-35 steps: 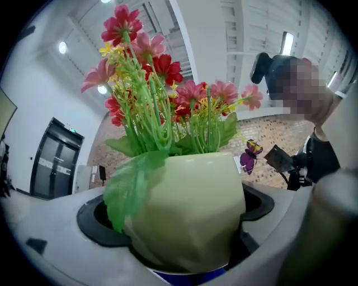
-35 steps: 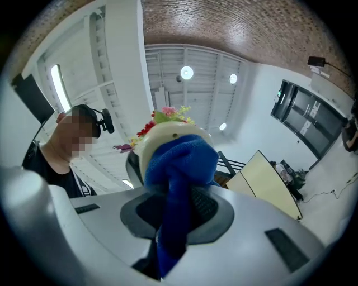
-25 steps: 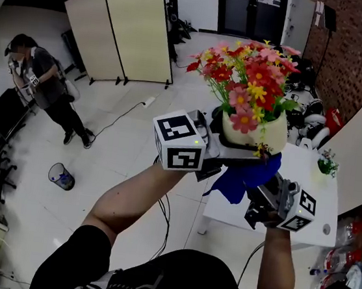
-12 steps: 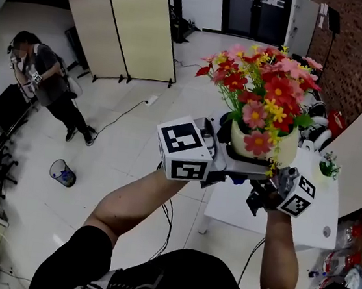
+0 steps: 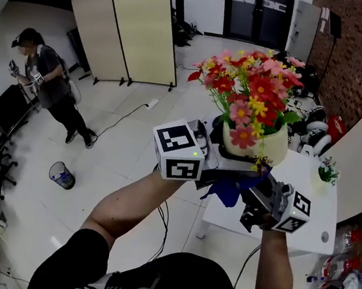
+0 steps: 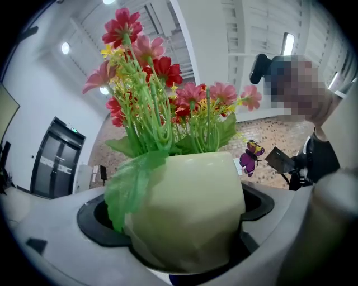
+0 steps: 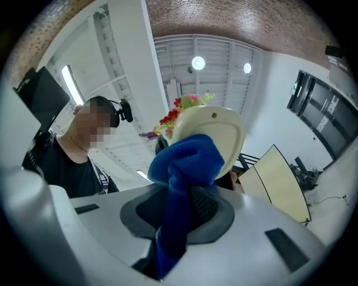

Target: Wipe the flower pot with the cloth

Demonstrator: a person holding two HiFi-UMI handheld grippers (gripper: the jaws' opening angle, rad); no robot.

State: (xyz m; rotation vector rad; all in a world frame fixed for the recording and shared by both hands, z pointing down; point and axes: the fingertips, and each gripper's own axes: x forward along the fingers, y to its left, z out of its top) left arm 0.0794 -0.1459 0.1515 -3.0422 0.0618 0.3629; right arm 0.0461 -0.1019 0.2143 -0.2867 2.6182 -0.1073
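I hold a cream flower pot (image 5: pixel 254 143) full of red, pink and yellow artificial flowers (image 5: pixel 250 84) up in the air. My left gripper (image 5: pixel 222 153) is shut on the pot (image 6: pixel 184 209), whose rounded body fills the space between its jaws. My right gripper (image 5: pixel 254 190) is shut on a blue cloth (image 5: pixel 226 189), just under the pot. In the right gripper view the cloth (image 7: pixel 184 184) bunches up against the pot's underside (image 7: pixel 215 128), which has a small drain hole.
A white table (image 5: pixel 302 221) lies below, with a small potted plant (image 5: pixel 325 170) on it. Beige folding screens (image 5: pixel 127 26) stand at the back left. A person (image 5: pixel 44 84) stands at the far left near a small bin (image 5: pixel 61 175).
The pot dipped slightly and swung left. The right gripper dropped lower, and the blue cloth shows again under the pot after being hidden half a second ago.
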